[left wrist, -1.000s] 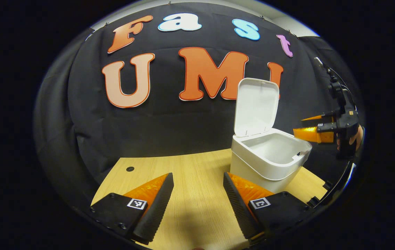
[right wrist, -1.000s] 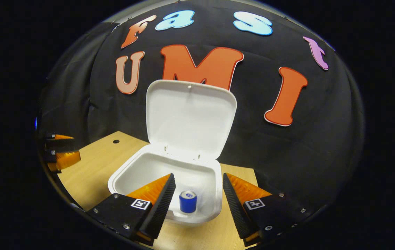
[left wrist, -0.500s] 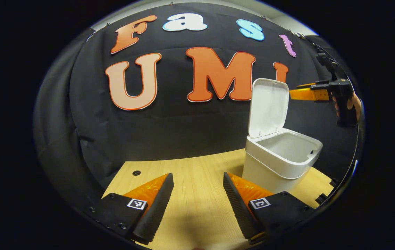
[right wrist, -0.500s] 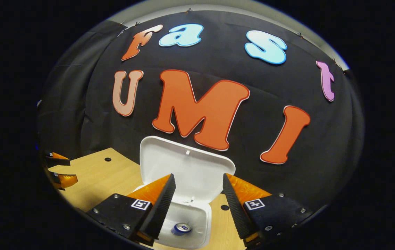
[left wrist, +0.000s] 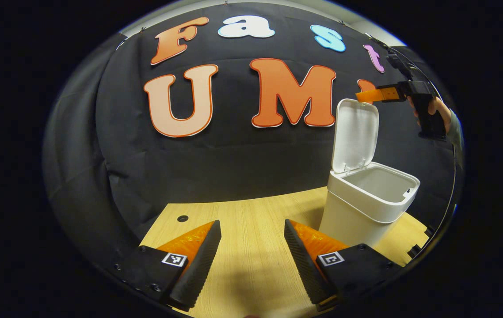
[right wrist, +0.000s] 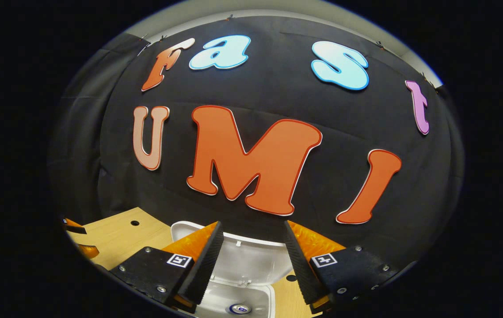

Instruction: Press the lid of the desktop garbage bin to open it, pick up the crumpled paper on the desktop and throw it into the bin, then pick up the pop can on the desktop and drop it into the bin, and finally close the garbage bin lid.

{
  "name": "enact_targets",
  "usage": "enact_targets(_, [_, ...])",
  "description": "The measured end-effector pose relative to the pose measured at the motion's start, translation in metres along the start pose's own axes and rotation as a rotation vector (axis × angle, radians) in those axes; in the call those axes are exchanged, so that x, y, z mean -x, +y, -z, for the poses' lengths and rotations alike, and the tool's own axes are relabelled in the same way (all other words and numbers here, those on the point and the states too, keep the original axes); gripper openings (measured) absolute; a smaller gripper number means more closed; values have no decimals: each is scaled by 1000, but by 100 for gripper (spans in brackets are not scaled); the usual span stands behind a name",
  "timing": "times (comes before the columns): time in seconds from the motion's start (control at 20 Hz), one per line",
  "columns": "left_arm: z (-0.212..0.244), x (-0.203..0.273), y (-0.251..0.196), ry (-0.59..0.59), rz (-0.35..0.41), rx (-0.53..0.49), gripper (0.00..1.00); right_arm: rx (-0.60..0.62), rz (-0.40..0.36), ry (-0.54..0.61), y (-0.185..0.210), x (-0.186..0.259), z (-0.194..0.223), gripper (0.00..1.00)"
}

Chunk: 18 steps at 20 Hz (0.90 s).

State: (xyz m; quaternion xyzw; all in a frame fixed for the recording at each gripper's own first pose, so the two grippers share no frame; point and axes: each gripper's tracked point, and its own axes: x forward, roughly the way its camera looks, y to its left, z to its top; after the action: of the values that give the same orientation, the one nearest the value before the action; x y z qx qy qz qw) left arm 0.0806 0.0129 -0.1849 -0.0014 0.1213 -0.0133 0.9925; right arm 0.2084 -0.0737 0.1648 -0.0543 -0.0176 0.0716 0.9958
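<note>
Garbage bin (left wrist: 368,203) stands on the desk (left wrist: 251,221), lid (left wrist: 355,132) upright; right gripper (left wrist: 368,95) spread above the lid's top edge; pop can (right wrist: 239,308) inside; left gripper (left wrist: 251,247) spread, empty.

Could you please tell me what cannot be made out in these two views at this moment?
- Crumpled paper: whether it lies in the bin; left gripper view, the bin's wall hides the inside.
- Can: right gripper view, cut off by the bottom edge, so its pose is unclear.
- Right tongs and lid: left gripper view, too small to tell whether they touch.
</note>
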Motion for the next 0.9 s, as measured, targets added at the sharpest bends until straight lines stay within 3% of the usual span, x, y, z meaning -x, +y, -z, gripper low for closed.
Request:
enact_targets(0.3, [6,-1,10,10,-16,26,92,-34,-6,-7,5,-5,-14,83])
enact_targets(0.55, [4,4,12,8,-19,10,92,-59,-3,52,8,-3,1,83])
enact_targets(0.9, [9,12,16,23,-23,14,92,-146,-60,180,25,44,43,82])
